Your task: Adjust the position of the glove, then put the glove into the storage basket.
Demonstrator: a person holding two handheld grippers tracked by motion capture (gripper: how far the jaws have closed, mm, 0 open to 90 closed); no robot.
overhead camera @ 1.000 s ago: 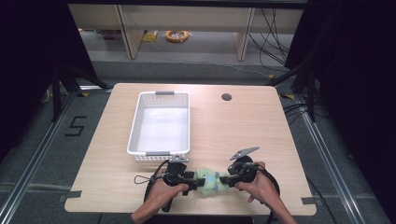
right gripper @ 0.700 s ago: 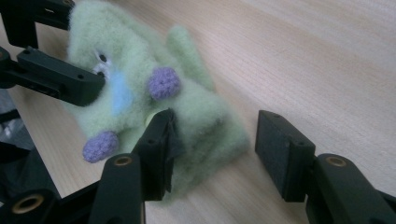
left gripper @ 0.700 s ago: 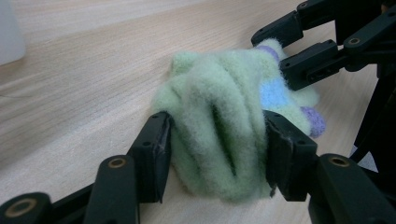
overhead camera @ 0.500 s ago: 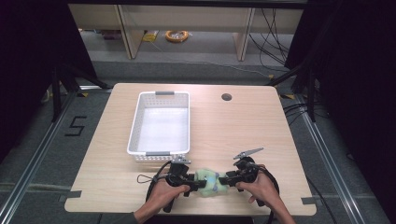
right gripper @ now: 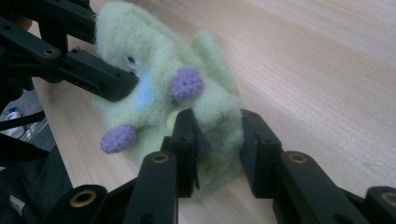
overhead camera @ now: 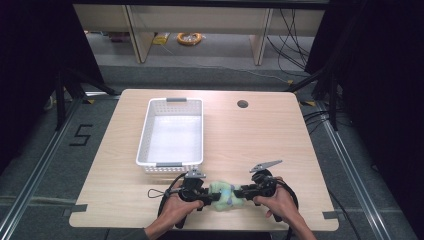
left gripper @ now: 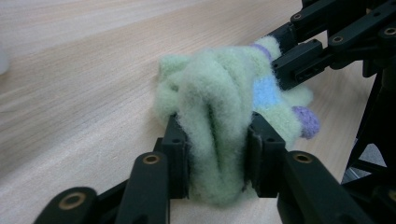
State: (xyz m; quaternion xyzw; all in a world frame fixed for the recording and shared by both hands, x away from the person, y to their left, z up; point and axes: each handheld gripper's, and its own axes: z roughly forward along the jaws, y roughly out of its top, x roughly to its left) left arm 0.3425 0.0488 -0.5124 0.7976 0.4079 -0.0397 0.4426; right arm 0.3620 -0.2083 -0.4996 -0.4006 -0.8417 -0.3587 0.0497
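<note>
A pale green fuzzy glove (overhead camera: 223, 194) with purple tips and a light blue patch lies near the table's front edge. My left gripper (overhead camera: 207, 196) comes at it from the left and my right gripper (overhead camera: 240, 191) from the right. In the left gripper view the left gripper (left gripper: 217, 149) squeezes a thick fold of the glove (left gripper: 219, 93). In the right gripper view the right gripper (right gripper: 217, 140) pinches another part of the glove (right gripper: 154, 60). Both pairs of jaws have just been closing, with the glove between them.
A white slotted basket (overhead camera: 144, 135) stands on the wooden table (overhead camera: 260, 140) behind the grippers, left of centre. A round cable hole (overhead camera: 243, 104) sits at the back. The table's front edge runs just below the hands.
Both pairs of jaws have closed in on the glove and now press it. The hands have hardly shifted.
</note>
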